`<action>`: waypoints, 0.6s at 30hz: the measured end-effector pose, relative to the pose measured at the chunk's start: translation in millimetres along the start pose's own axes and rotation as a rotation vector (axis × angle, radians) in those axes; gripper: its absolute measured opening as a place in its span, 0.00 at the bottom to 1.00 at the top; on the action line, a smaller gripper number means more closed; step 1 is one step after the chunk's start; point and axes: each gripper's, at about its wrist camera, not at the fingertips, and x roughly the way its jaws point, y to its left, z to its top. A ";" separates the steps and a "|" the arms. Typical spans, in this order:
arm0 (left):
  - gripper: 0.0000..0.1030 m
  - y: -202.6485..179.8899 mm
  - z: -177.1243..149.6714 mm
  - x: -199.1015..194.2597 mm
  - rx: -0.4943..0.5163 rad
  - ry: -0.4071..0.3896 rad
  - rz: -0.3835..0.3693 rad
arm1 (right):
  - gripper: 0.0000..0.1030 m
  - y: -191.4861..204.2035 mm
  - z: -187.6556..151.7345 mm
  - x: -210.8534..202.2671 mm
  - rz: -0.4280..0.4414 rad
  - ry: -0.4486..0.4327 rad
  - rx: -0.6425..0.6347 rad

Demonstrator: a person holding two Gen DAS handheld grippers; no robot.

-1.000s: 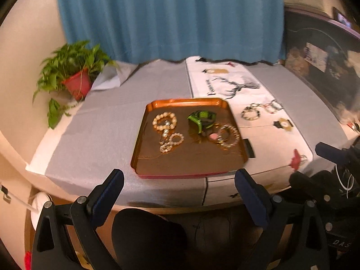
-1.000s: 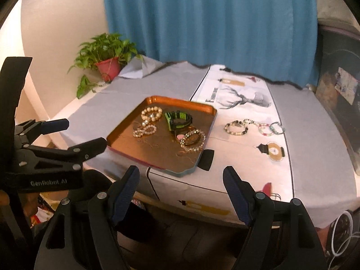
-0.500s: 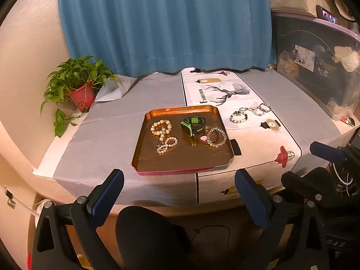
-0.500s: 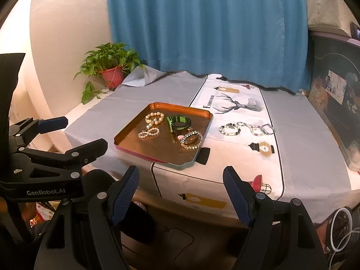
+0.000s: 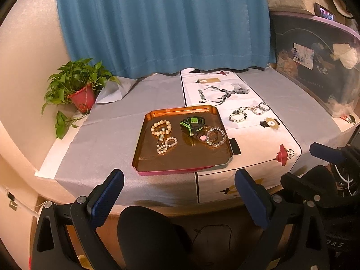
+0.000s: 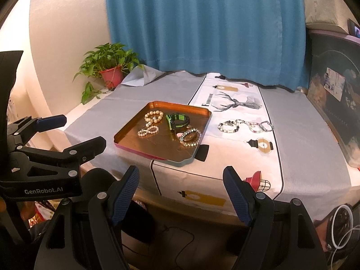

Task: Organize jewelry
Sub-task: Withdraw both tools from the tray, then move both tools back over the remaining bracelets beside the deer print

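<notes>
Jaws: left gripper [image 5: 178,185] stands wide apart with nothing between its pads; right gripper [image 6: 181,185] likewise spread and empty; both hang short of the table [image 5: 108,132] edge
Tray [image 5: 180,159]: copper-coloured, near the front edge, partly over the printed runner [image 5: 254,139]
In the tray: a pearl bracelet [image 5: 160,127]; a smaller beaded loop [image 5: 167,145] just in front of it; a green and black watch [image 5: 192,123]; a clear bead bracelet [image 5: 216,136] beside the watch
On the runner: a row of bead bracelets [image 5: 248,111] right of the tray, apart from it
Only in the right view: the left gripper's side, with its printed label [image 6: 43,190]
Only in the left view: one blue fingertip [image 5: 325,153] of the right gripper at the right edge
Background: potted plant [image 5: 78,90]; blue curtain [image 5: 162,24]
</notes>
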 end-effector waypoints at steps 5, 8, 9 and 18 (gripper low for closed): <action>0.95 -2.5 -1.5 1.6 0.002 0.006 -0.002 | 0.75 -1.8 -1.2 2.9 -0.001 0.003 0.007; 0.95 -5.2 -0.6 6.6 0.008 0.017 -0.003 | 0.75 -4.0 -3.1 7.6 -0.002 0.009 0.017; 0.95 -6.3 0.5 8.6 0.009 0.021 -0.004 | 0.75 -5.8 -3.8 8.5 -0.003 0.011 0.021; 0.95 -25.3 17.7 42.6 0.032 0.059 -0.030 | 0.75 -43.3 -9.3 26.6 -0.060 0.030 0.098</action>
